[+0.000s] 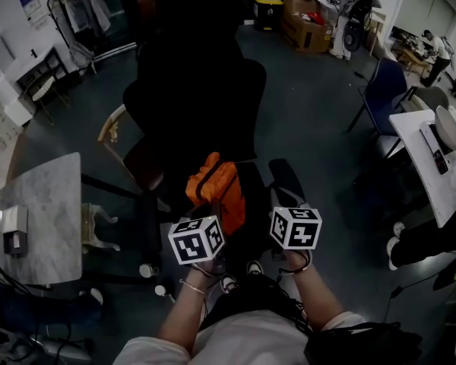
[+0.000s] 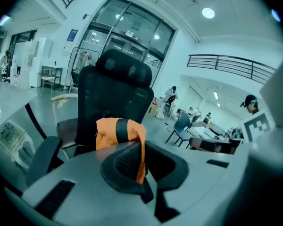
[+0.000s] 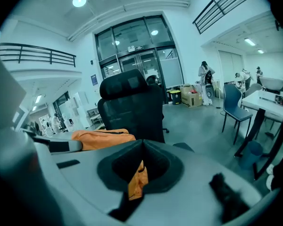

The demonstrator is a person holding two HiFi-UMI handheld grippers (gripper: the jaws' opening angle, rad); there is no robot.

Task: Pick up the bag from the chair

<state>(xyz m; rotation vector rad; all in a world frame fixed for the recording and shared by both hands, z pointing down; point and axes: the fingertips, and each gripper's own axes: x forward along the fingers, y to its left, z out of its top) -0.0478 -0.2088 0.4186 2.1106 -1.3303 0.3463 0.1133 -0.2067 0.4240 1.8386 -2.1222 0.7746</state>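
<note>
An orange bag (image 1: 213, 187) with a black strap hangs between my two grippers, in front of the black office chair (image 1: 197, 97). My left gripper (image 1: 213, 213) is shut on the bag's near left edge. In the left gripper view (image 2: 140, 161) orange fabric is pinched between the pads and the bag (image 2: 117, 132) bulges above them. My right gripper (image 1: 283, 185) is shut on a fold of the same orange fabric, seen in the right gripper view (image 3: 137, 173), with the rest of the bag (image 3: 101, 138) off to its left. The chair's seat is mostly hidden beneath the bag and grippers.
A marble-topped table (image 1: 49, 204) stands at the left and a pale wooden chair (image 1: 110, 131) sits beside the office chair. At the right are a white table (image 1: 422, 154) and a blue chair (image 1: 387, 90). Cardboard boxes (image 1: 304, 21) and people are at the far back.
</note>
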